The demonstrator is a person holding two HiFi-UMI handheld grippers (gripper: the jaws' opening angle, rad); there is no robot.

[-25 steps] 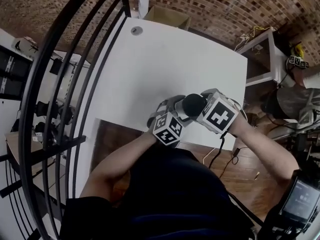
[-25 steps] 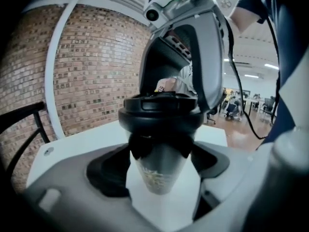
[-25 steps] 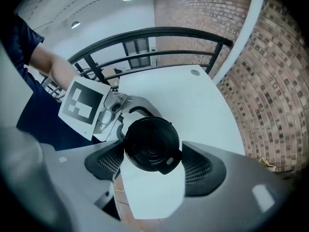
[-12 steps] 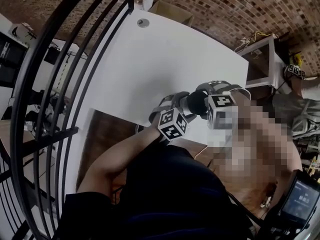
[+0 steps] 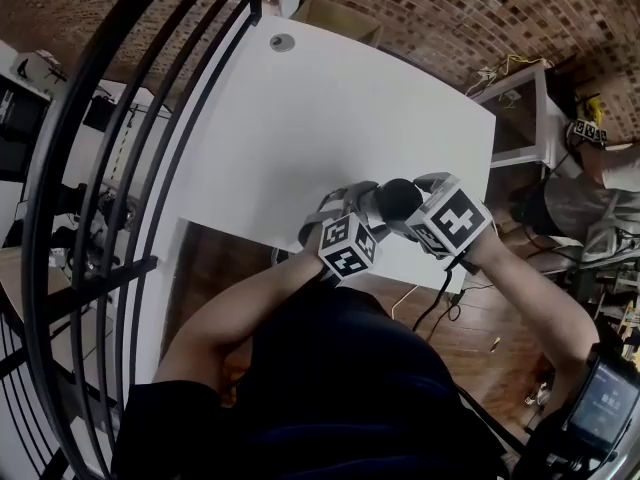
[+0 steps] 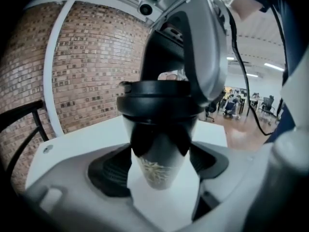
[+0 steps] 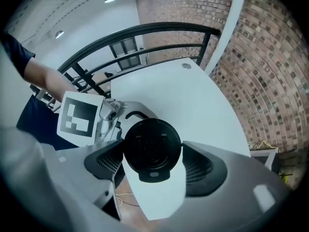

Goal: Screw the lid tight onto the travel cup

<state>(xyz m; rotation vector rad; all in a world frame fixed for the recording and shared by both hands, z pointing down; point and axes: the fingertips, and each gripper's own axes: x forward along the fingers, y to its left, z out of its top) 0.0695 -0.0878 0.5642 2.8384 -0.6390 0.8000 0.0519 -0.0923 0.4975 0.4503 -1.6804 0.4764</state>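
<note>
The pale, tapered travel cup (image 6: 157, 166) with a dark band under its rim is sitting clenched in the left tongs (image 6: 159, 170), whose pads are pressing on its lower body from both sides. This grip is probably bracing the body so that it is not turning with the top. The right tongs (image 7: 152, 158) are coming in from above and grasping the round black plastic lid (image 7: 152, 146), spread wide with both pads touching its edge, which is the hold a twisting motion is calling for. The cup is standing upright, its long axis running vertically and its lidded mouth pointing up. Both tongs are holding it at the near edge of the white surface (image 5: 330, 118); whether its base is resting there is not showing.
</note>
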